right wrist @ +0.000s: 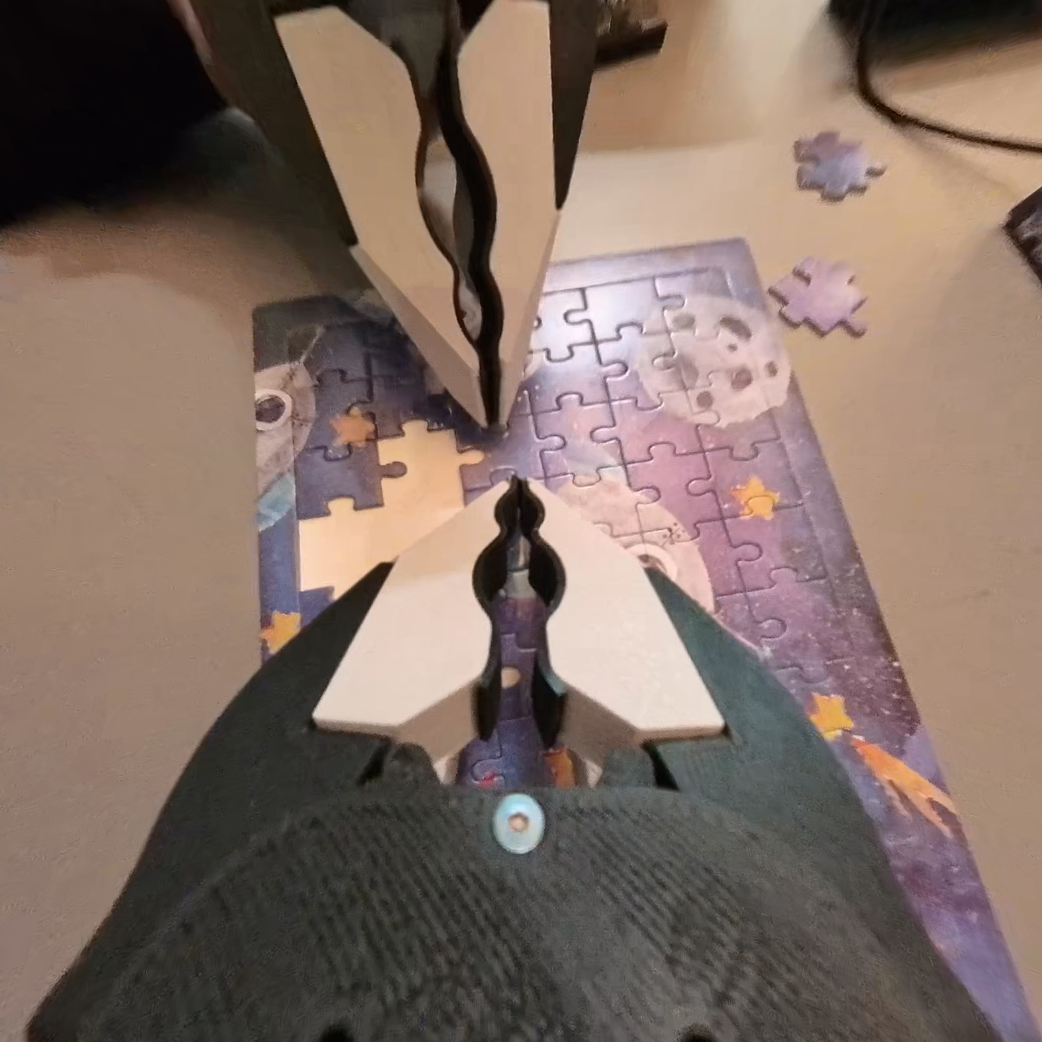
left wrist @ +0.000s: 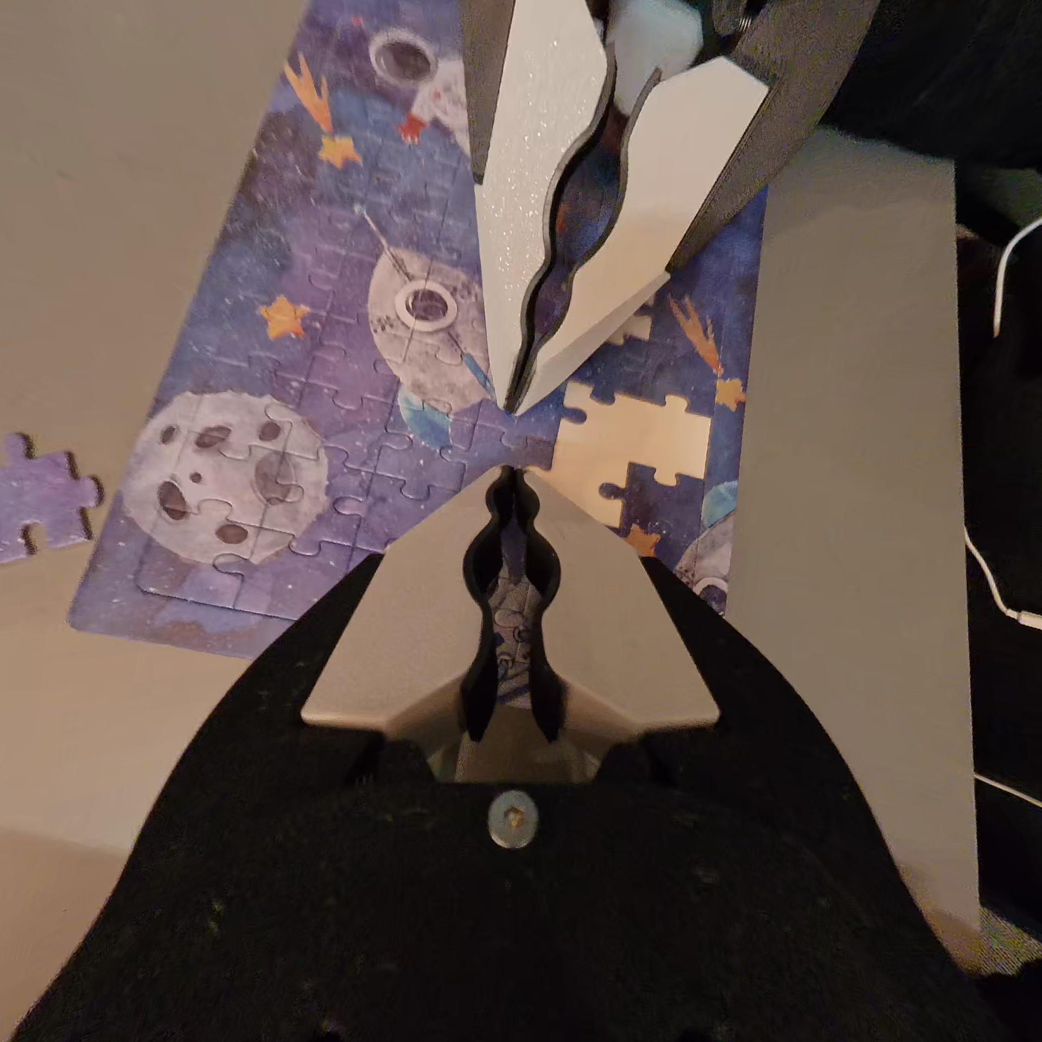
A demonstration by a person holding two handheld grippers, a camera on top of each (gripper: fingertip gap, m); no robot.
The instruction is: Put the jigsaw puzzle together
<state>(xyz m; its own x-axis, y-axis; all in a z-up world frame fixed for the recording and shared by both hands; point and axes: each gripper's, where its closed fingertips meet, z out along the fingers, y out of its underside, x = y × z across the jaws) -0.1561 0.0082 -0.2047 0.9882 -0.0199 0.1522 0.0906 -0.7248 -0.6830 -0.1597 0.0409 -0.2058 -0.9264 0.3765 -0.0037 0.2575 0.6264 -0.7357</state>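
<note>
Jigsaw puzzle (left wrist: 316, 428): a space picture in purple and blue, with a cratered moon, stars, comets and a round spacecraft. It lies flat on the pale bench (left wrist: 101, 169), mostly assembled inside its printed border. One irregular gap (left wrist: 631, 445) in the field shows the light backing; in the right wrist view the same gap (right wrist: 361, 507) sits left of centre.

Left hand-held gripper (left wrist: 514, 471): black body, white finger blocks with wavy black inner edges. Its fingers are closed together at the tips, with nothing visible between them. The tips point down over the puzzle surface at the edge of the gap. In the right wrist view it enters from the top (right wrist: 491, 420), tips likewise together.

Right hand-held gripper (right wrist: 519, 482): same build, fingers closed tip to tip, nothing seen between them. It faces the left one across the same spot; the two sets of tips are near each other, not touching. From the left wrist view it enters from above (left wrist: 512, 407).

Loose pieces: one purple cluster (left wrist: 39, 496) on the bench just left of the puzzle in the left wrist view; two purple bits (right wrist: 820, 296) and (right wrist: 837, 166) beyond the puzzle's far corner in the right wrist view.

Other: white cable (left wrist: 998, 564) over a dark area beside the bench edge; dark cable (right wrist: 925, 118) lying across the bench.
</note>
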